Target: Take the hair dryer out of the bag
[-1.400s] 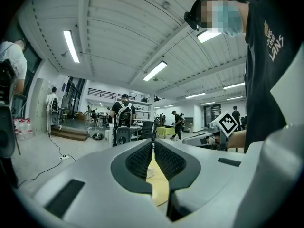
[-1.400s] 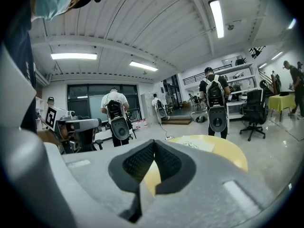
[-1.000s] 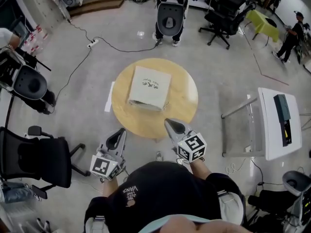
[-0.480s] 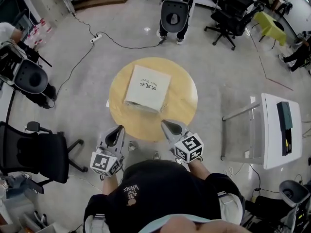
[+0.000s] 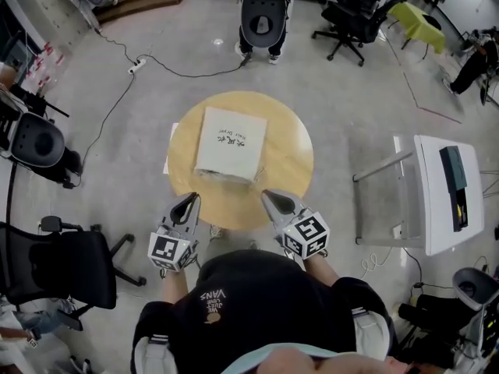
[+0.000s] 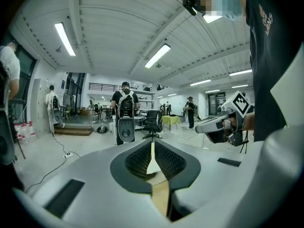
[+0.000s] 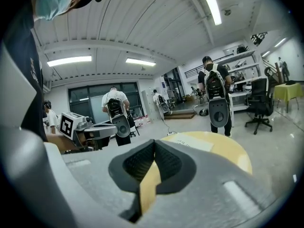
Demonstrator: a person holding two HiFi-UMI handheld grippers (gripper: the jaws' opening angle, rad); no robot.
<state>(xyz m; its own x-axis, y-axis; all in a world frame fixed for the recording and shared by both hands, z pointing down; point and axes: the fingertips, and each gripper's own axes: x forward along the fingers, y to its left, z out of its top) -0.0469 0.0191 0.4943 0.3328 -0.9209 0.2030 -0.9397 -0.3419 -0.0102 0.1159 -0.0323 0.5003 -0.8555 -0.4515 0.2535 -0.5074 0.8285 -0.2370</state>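
we cannot see the hair dryer itself. what shows is the flat off-white paper bag (image 5: 230, 142) with dark handwriting on top. it lies on the round pale wooden table (image 5: 290, 158), a little left of the middle, and we cannot tell what is in it. the left gripper (image 5: 188, 202) and the right gripper (image 5: 274, 200) hover over the table's near rim, one at each side of the bag's near edge and apart from it, both pointing towards it. the left tongs are all but pressed together, with only a thin slit between the ribbed black pads (image 6: 164, 158) and nothing in it. the right tongs are pressed fully together and hold nothing. below them is our black top (image 5: 249, 302). beyond the table a person carrying a grey rig (image 5: 263, 18) stands on the grey polished floor (image 5: 351, 92), where a black cable (image 5: 179, 70) trails. a black swivel chair (image 5: 66, 263) stands at our left and a white rectangular side table (image 5: 433, 209) at our right, both well apart from the wooden table.
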